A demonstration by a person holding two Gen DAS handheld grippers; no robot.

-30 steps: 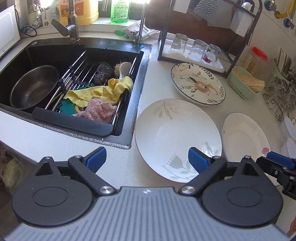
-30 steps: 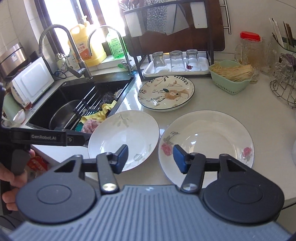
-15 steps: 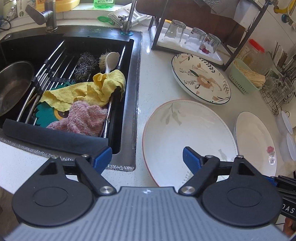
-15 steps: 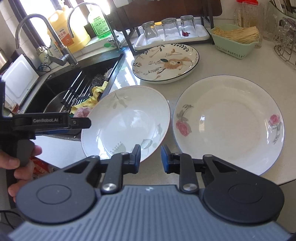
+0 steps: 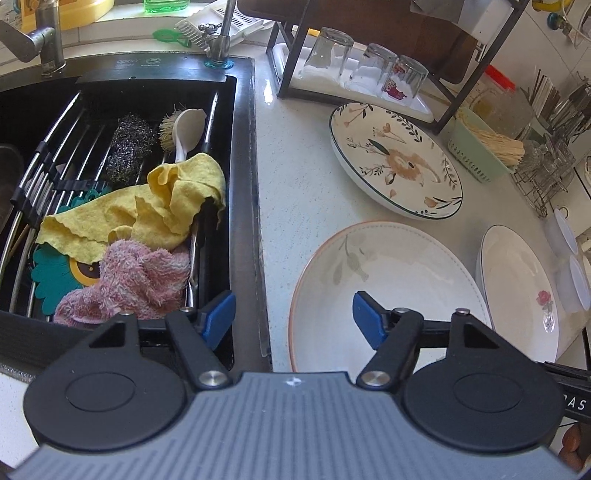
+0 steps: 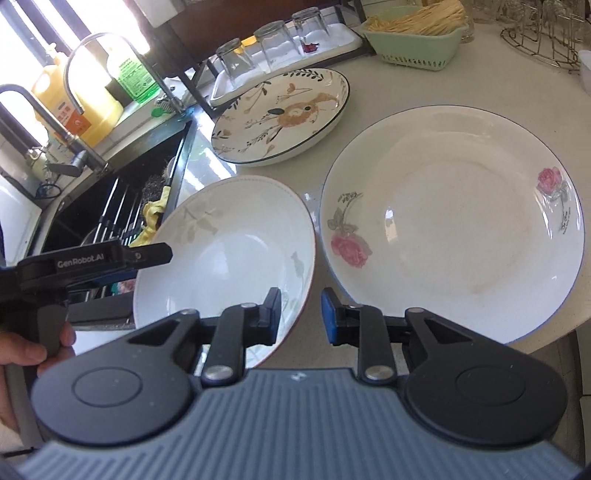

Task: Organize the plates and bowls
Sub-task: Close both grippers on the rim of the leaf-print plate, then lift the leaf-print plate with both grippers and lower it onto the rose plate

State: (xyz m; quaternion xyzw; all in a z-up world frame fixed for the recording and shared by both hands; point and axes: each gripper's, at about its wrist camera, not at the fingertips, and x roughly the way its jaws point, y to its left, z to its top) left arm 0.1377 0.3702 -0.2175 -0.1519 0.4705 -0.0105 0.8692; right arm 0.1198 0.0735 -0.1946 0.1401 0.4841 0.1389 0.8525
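Half the leaf-print bowl [image 5: 388, 280] hid behind the left gripper [image 5: 293, 317], jaws closing around its rim; right gripper [image 6: 301, 314] jaws narrowly apart, empty.

The pale speckled stone surface [image 5: 295, 192] beside the black sink carries a leaf-patterned white bowl [image 5: 399, 273], a rose-printed white plate [image 6: 454, 221], a flower-painted dark-rimmed plate [image 5: 395, 158], and a green plastic basket [image 6: 417, 48].

Bright window [image 6: 122, 22] daylight — glare on counter [image 6: 207, 166], fisheye-bent edges, sharp focus.
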